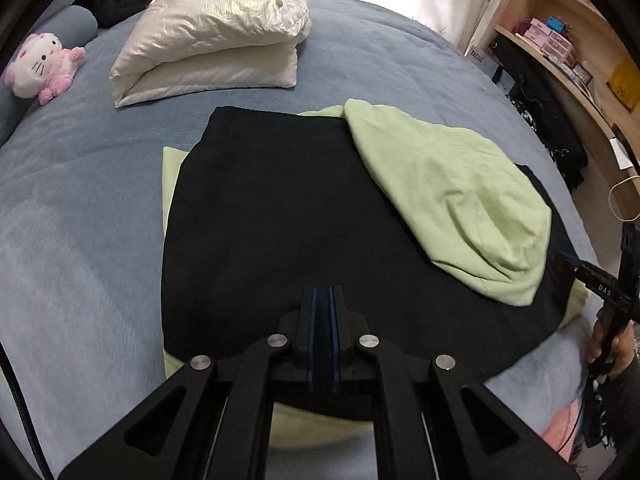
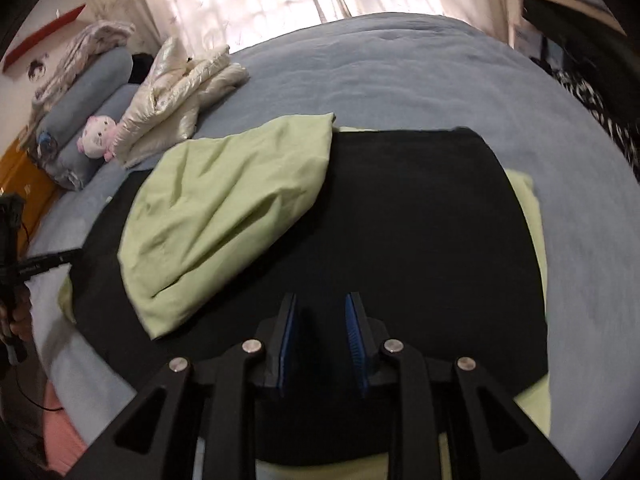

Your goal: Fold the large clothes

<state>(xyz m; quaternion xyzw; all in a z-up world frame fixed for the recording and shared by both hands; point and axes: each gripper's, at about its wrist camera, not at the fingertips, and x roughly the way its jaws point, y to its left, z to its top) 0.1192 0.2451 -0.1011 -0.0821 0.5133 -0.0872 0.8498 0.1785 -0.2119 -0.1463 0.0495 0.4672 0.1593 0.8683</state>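
Observation:
A large pale green garment [image 1: 452,196] lies on the blue bed [image 1: 80,240], with a black board [image 1: 272,220] laid on top of it. One green side is folded over the board's right part; green edges show from under the board. In the right wrist view the green fold [image 2: 224,216] lies on the board [image 2: 420,232] at left. My left gripper [image 1: 322,292] is shut and empty above the board's near edge. My right gripper [image 2: 320,300] is open and empty above the board.
A folded cream puffer jacket [image 1: 212,36] and a pink-and-white plush toy [image 1: 40,64] lie at the far side of the bed. Wooden shelves [image 1: 560,52] with boxes stand at right. Curtains hang behind. The other gripper shows at the right edge [image 1: 600,284].

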